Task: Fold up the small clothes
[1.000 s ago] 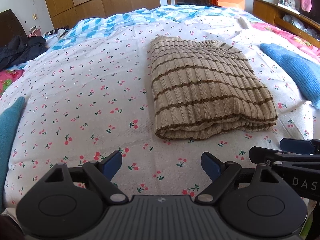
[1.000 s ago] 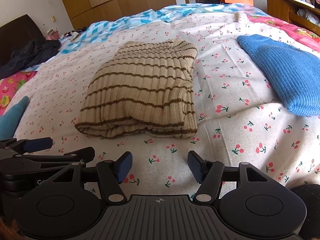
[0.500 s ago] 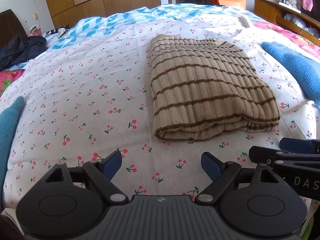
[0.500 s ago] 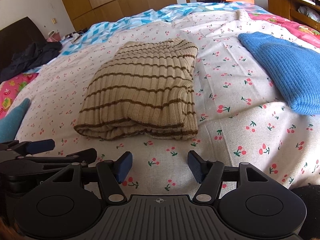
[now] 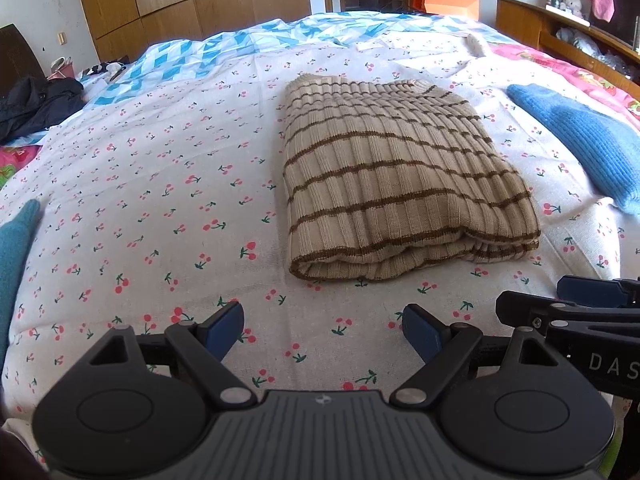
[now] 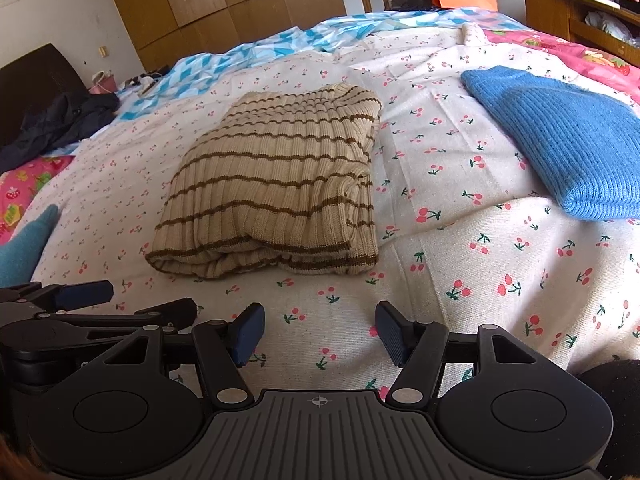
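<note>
A beige sweater with brown stripes (image 5: 396, 184) lies folded into a rectangle on the cherry-print bedsheet (image 5: 160, 184); it also shows in the right wrist view (image 6: 276, 192). My left gripper (image 5: 323, 330) is open and empty, just short of the sweater's near edge. My right gripper (image 6: 320, 334) is open and empty, also short of the near edge, and shows at the right of the left wrist view (image 5: 588, 292). The left gripper shows at the left of the right wrist view (image 6: 84, 294).
A folded blue knit sweater (image 6: 560, 144) lies to the right on the bed. A teal garment (image 5: 14, 248) lies at the left edge. Dark clothes (image 5: 36, 104) sit at the far left. A wooden wardrobe (image 5: 192, 0) and a shelf (image 5: 560, 32) stand behind.
Both grippers have drawn back slightly from the sweater; both stay open. The sweater has not moved.
</note>
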Available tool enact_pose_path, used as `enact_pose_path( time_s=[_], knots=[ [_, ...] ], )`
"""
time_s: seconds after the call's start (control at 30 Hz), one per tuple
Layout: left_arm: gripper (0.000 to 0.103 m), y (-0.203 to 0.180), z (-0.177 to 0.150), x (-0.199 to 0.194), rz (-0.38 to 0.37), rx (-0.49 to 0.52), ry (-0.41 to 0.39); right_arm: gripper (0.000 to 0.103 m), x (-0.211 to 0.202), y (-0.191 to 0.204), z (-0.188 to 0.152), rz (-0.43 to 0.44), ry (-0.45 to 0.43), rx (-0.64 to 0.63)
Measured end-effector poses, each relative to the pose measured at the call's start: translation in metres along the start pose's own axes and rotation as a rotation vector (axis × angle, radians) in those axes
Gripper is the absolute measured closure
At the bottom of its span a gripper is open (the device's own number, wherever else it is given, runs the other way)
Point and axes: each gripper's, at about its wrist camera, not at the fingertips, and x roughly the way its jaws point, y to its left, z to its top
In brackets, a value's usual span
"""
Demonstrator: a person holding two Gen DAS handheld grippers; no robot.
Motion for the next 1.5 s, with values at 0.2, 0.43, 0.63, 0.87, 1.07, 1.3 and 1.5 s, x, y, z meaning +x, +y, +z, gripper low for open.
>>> enact_pose_path(
  time_s=[0.2,0.43,0.63,0.87,1.07,1.3,1.5],
  knots=[
    [0.012,0.005,0.000,-0.001,0.002,-0.018,-0.003,0.041,0.002,0.003,0.001,0.012,0.002,-0.002],
    [0.012,0.005,-0.002,0.000,-0.015,-0.022,0.000,0.041,0.001,0.003,-0.001,0.001,0.001,-0.008],
    [0.012,0.005,0.002,0.001,-0.023,-0.028,0.000,0.041,0.000,0.003,0.001,0.002,0.003,0.001],
    [0.012,0.010,0.004,-0.001,-0.022,-0.055,-0.016,0.041,0.001,0.004,0.006,0.017,-0.003,0.008],
    [0.012,0.014,0.002,0.001,-0.022,-0.061,-0.014,0.041,0.001,0.012,0.004,-0.003,-0.020,-0.036],
    [0.012,0.014,-0.002,0.004,-0.026,-0.057,-0.004,0.041,0.006,0.011,-0.005,-0.013,0.004,-0.031],
    [0.012,0.017,0.001,0.003,-0.028,-0.069,-0.010,0.041,0.004,0.013,-0.002,-0.006,0.006,-0.032]
  ],
)
